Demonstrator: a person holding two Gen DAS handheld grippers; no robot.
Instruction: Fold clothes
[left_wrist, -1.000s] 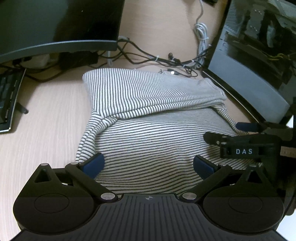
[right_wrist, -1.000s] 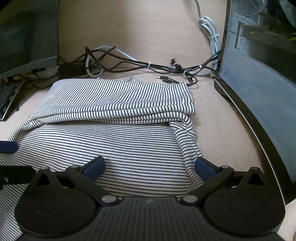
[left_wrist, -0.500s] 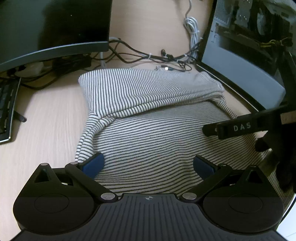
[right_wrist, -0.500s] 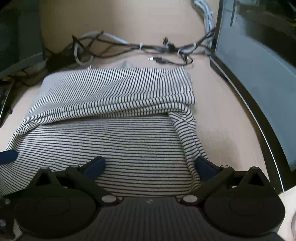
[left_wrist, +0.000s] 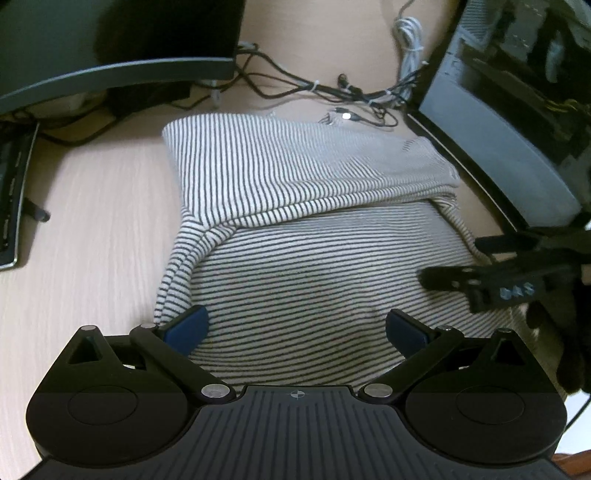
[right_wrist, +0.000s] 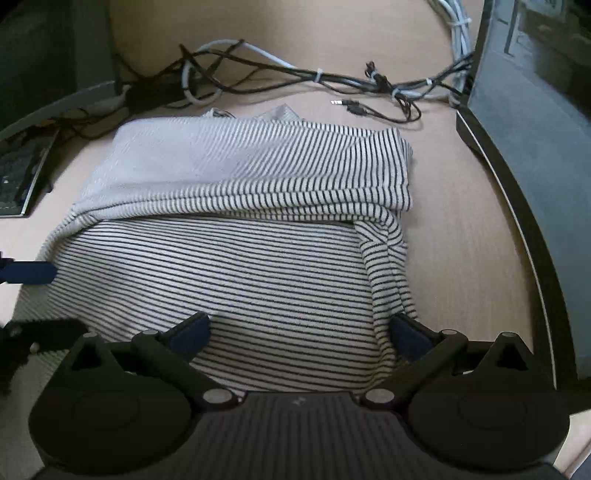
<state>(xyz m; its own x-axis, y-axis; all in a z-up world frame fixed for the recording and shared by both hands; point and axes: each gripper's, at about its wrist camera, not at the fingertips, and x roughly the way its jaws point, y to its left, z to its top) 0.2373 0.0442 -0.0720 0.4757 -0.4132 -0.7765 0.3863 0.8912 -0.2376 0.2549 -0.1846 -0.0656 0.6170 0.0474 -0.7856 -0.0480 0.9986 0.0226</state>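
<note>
A black-and-white striped garment lies partly folded on a pale wood-grain table, its far portion doubled back over the near portion in a thick band. The garment's near edge is hidden beneath both tool bodies, and its far hem is blurred in the right wrist view, where the stripes wash out to grey. What kind of garment it is cannot be told.

The left claw hangs low over the near half of the cloth with its blue-tipped fingers spread wide apart, nothing between them. The right claw is posed the same way, spread wide; its right-hand fingertip sits against the garment's narrow folded side strip, though whether it touches is unclear. In the left wrist view the right tool enters from the right edge, level above the cloth, its lettering too smeared to read; a dark shape below it at the frame edge cannot be identified.

Behind the garment, a tangle of black and white cables runs across the table. A dark monitor stands at left, with a keyboard cut off by the frame edge. A dark computer case with a glossy panel rises on the right, just beside the garment's edge.
</note>
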